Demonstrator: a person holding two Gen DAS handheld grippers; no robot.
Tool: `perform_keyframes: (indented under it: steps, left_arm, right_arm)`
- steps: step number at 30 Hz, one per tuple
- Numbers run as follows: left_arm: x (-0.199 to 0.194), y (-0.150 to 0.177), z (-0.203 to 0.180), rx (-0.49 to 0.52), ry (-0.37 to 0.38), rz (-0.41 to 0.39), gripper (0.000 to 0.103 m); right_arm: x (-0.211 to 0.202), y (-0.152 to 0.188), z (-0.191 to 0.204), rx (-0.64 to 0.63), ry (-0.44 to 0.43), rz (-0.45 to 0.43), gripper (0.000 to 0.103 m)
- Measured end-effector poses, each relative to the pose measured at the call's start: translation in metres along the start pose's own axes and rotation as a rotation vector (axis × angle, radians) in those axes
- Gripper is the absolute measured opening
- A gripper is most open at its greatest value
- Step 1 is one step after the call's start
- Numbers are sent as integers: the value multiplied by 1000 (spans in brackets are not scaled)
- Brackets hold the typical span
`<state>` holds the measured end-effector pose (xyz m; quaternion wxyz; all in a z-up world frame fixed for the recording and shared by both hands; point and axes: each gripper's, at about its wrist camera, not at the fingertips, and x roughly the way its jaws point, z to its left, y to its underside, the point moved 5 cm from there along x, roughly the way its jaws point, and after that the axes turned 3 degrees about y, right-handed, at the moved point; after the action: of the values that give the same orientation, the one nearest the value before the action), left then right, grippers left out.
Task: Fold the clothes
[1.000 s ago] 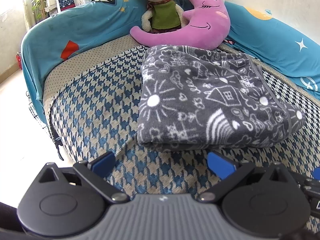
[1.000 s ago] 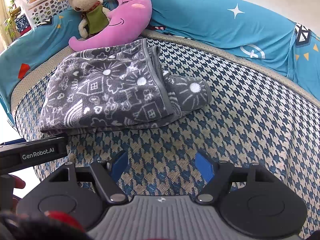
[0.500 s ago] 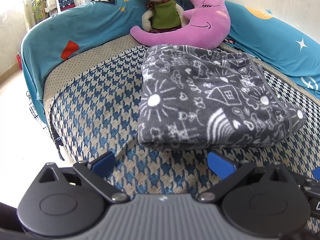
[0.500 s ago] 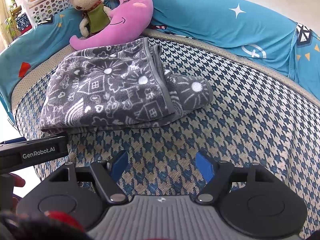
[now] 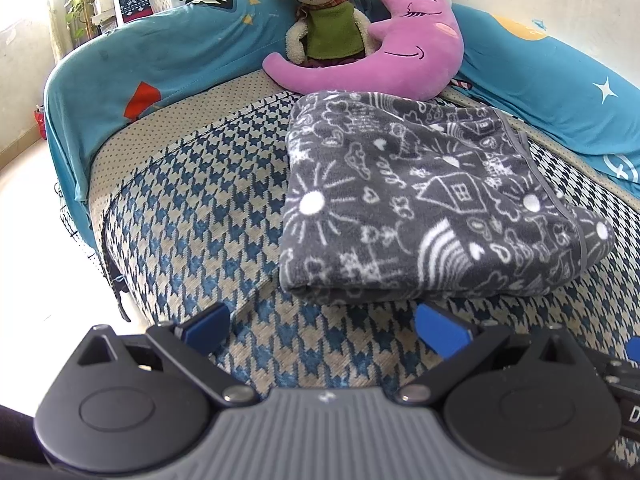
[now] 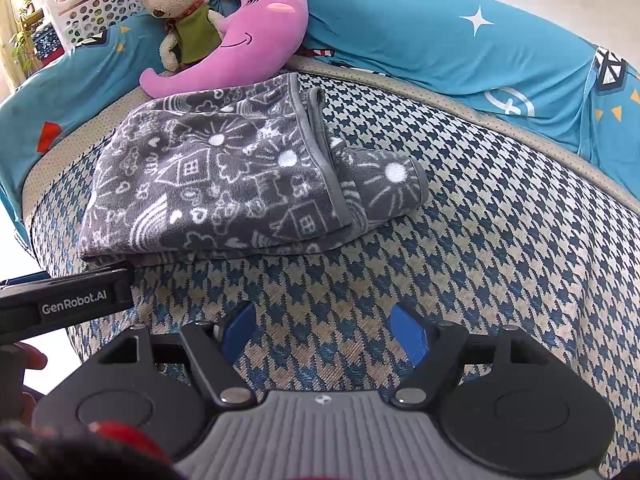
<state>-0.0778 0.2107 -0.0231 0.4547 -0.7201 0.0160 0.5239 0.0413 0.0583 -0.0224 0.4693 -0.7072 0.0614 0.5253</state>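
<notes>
On the houndstooth bed [image 5: 192, 220], the grey patterned garment [image 5: 420, 208] is lying folded into a thick rectangle, one sleeve end poking out right. Both the left tongs [image 5: 322, 326] and the right tongs [image 6: 322, 332] are hovering short of it, jaws apart and empty, probably lining up another fold.

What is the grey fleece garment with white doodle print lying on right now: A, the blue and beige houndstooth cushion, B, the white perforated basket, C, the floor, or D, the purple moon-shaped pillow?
A: the grey fleece garment with white doodle print lies folded flat on the blue and beige houndstooth cushion, in front of the purple moon-shaped pillow.
</notes>
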Motion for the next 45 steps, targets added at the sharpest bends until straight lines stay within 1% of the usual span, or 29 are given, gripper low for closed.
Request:
perform_keyframes:
  steps: [13,24,34,45]
  left_arm:
    - [-1,-1,0,4,-5,-8,103]
    - [-4,-1,-4,38,0,-25,103]
    - [-3,-2,-3,39,-2,-24,103]
    - [-1,-1,-1,30,6,1,103]
  right_arm:
    - [0,-1,0,-1,0,-1,75]
    - [0,-1,-1,8,-2,-2,75]
    - [0,-1,0,5,0,-2,75]
    - [-1,-2,1,4,-4,-10,75]
